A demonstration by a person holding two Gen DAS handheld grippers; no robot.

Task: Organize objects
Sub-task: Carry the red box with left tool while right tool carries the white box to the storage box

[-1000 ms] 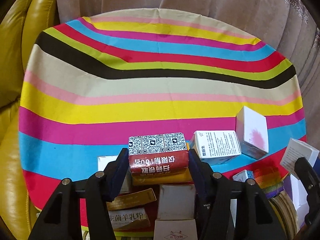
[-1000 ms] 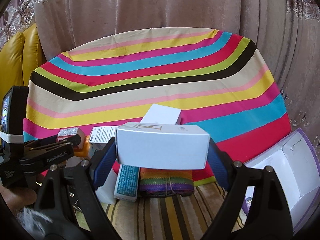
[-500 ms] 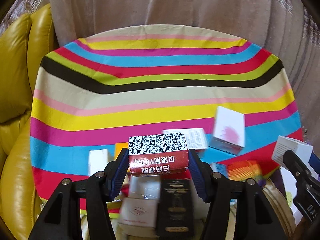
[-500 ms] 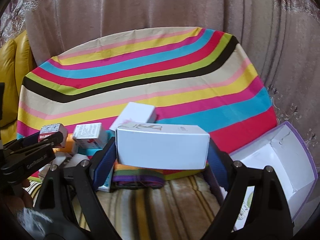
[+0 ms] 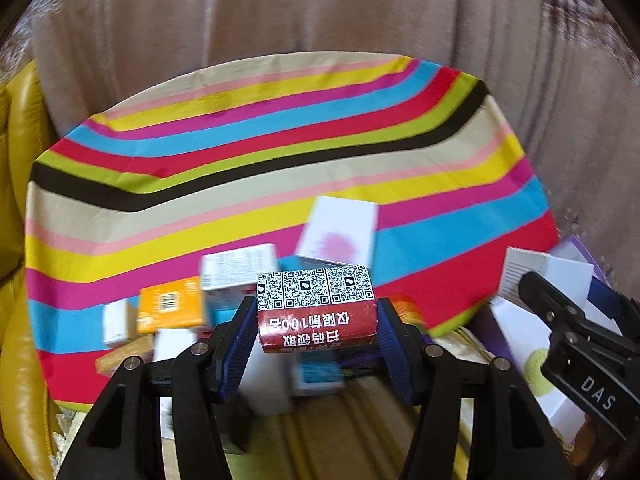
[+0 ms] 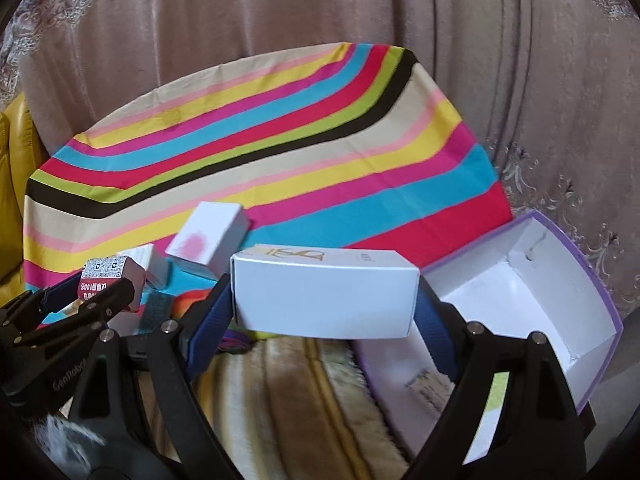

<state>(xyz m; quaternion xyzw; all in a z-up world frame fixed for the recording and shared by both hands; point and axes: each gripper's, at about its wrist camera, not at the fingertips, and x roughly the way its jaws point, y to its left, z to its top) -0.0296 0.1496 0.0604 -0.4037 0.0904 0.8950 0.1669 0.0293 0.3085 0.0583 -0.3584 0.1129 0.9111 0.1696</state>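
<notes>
Clamped end-to-end in the left hand-held gripper (image 5: 316, 316), red QR carton (image 5: 316, 306), light, crushable card, aloft left of the purple bin (image 6: 592, 280); white carton (image 6: 324, 294) likewise pinched in the right hand-held gripper (image 6: 324, 308) beside it.

Two claws, each clamping one box: a red QR-code box (image 5: 316, 306) and a long white box (image 6: 326, 294); one open purple-edged carton (image 6: 560, 280).

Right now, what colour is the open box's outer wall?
Purple outside, white inside; the open box shows best in the right wrist view.
</notes>
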